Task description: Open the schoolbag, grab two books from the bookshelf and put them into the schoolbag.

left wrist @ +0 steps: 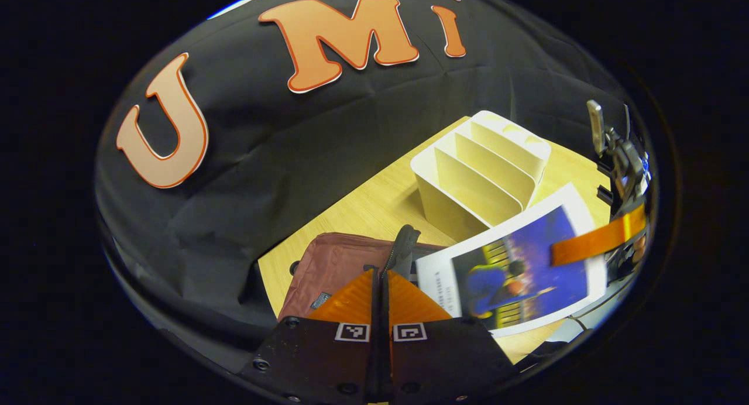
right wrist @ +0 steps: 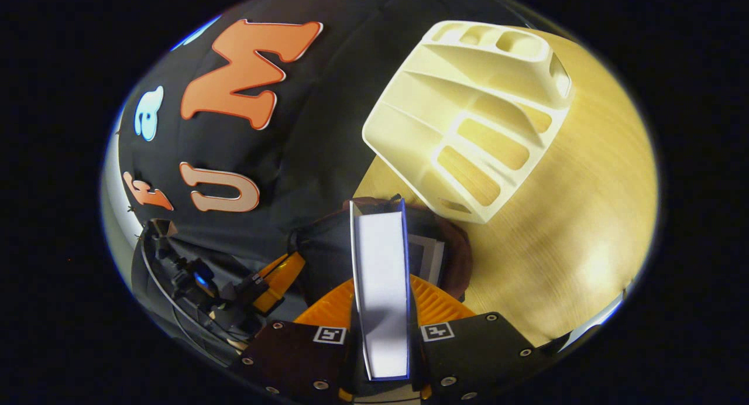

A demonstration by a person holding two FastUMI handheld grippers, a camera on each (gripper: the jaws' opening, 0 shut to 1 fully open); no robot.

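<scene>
The maroon schoolbag (left wrist: 327, 270) lies on the wooden table. My left gripper (left wrist: 383, 273) is shut on the dark edge of the bag's opening (left wrist: 404, 247) and holds it up. A blue-covered book (left wrist: 515, 270) hangs tilted just right of that edge, with a finger (left wrist: 597, 241) of the right gripper across its cover. In the right gripper view, my right gripper (right wrist: 381, 281) is shut on this book (right wrist: 380, 258), seen edge-on above the open bag (right wrist: 462, 258). Another book (right wrist: 430, 253) lies inside the bag. The left gripper (right wrist: 281, 276) shows at the bag's left side.
The white slotted bookshelf (left wrist: 480, 171) stands on the table (left wrist: 363, 212) behind the bag, its slots (right wrist: 468, 118) empty. Bare wooden tabletop (right wrist: 556, 229) extends to the right of the shelf. The black cloth wall rises close behind the bag and shelf.
</scene>
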